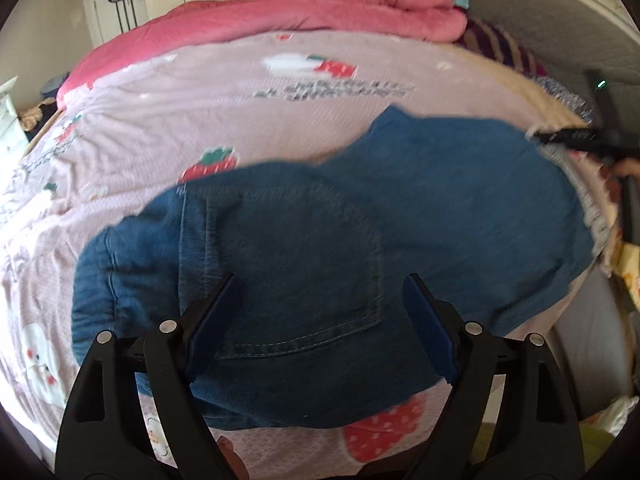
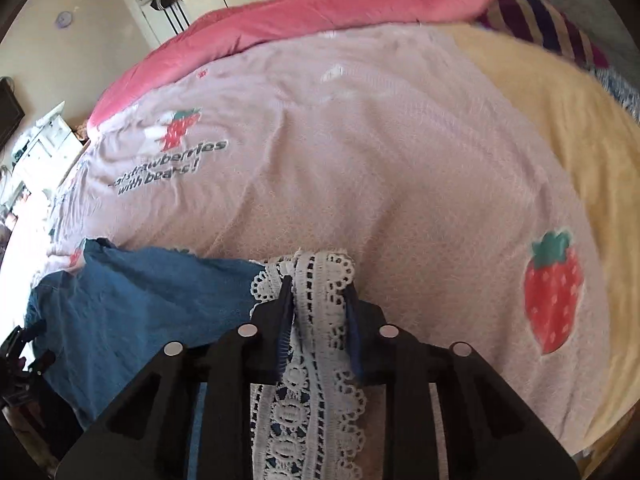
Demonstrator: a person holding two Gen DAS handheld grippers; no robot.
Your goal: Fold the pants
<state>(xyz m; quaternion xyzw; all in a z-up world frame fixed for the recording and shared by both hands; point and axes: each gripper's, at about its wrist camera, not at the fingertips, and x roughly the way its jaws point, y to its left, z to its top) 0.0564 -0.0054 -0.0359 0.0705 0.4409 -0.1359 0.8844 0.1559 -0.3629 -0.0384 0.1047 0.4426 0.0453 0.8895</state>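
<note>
Blue denim pants [image 1: 320, 240] lie across the pink strawberry bedsheet [image 1: 200, 120], back pocket [image 1: 296, 268] facing up. My left gripper [image 1: 320, 292] is open, its jaws spread wide just above the pocket, holding nothing. My right gripper [image 2: 318, 284] is shut on the white lace hem [image 2: 316, 344] of the pants leg; the denim [image 2: 132, 312] stretches away to its left. The right gripper also shows in the left wrist view [image 1: 576, 138] at the far right end of the pants.
A pink quilt [image 1: 280, 12] is bunched along the far side of the bed. A striped pillow [image 2: 540, 20] and a yellow blanket [image 2: 560, 120] lie at the right. White furniture [image 2: 44, 144] stands left of the bed.
</note>
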